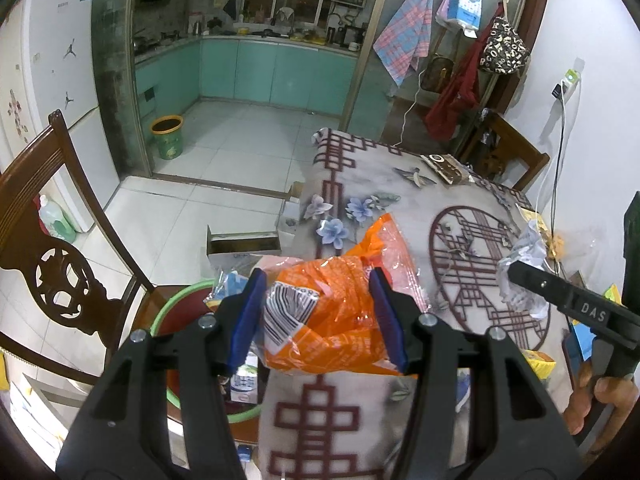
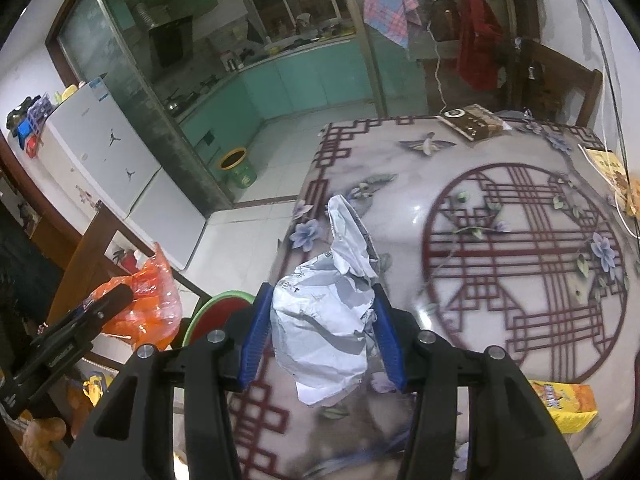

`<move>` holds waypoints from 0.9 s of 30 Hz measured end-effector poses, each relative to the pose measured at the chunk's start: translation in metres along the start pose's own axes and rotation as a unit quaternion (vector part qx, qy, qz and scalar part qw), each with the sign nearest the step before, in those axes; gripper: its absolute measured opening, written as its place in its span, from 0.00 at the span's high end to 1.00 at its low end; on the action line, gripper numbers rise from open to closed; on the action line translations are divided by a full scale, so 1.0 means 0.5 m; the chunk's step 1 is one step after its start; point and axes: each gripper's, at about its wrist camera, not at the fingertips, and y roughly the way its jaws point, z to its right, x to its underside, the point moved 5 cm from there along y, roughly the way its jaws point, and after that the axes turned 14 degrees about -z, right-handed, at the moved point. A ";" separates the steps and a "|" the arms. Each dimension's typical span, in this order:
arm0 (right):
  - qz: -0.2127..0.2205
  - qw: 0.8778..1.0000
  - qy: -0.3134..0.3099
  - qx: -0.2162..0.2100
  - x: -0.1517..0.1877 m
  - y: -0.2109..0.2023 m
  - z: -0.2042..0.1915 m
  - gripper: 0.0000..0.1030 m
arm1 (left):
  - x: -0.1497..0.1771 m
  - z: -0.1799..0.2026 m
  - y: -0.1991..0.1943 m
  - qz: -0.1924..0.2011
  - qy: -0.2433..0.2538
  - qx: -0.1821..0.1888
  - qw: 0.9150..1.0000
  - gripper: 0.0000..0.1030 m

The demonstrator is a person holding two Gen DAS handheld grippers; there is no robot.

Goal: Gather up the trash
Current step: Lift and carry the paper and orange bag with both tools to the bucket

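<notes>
Here, an orange plastic wrapper (image 1: 340, 312) with a barcode patch is clamped between the blue pads of the left gripper (image 1: 318, 316), bulging out ahead of the fingers and hanging over the near edge of the table (image 1: 360, 420). A crumpled sheet of white paper (image 2: 332, 316) is pinched the same way in the right gripper (image 2: 320, 332), its loose end standing up past the fingertips above the patterned tablecloth (image 2: 520, 248).

Below and to the left of the left gripper sits a green-rimmed basin (image 1: 160, 320) on a carved wooden chair (image 1: 60, 280), partly hidden by the fingers. To that gripper's right, the right gripper reaches in over the table, a hand (image 1: 600, 404) on its handle. Near the right gripper's lower right lies a yellow carton (image 2: 568, 400). Far ahead, on the kitchen floor, stands a green waste bin (image 1: 168, 136).
</notes>
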 end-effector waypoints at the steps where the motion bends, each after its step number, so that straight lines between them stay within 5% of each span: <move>1: -0.001 1.000 -0.002 0.000 0.000 0.003 -0.008 0.54 | -0.001 -0.007 0.001 -0.001 -0.001 0.000 1.000 0.50; 27: -0.082 0.992 -0.087 -0.036 -0.014 0.177 -0.245 0.54 | -0.005 -0.259 0.073 -0.045 -0.070 -0.044 0.996 0.50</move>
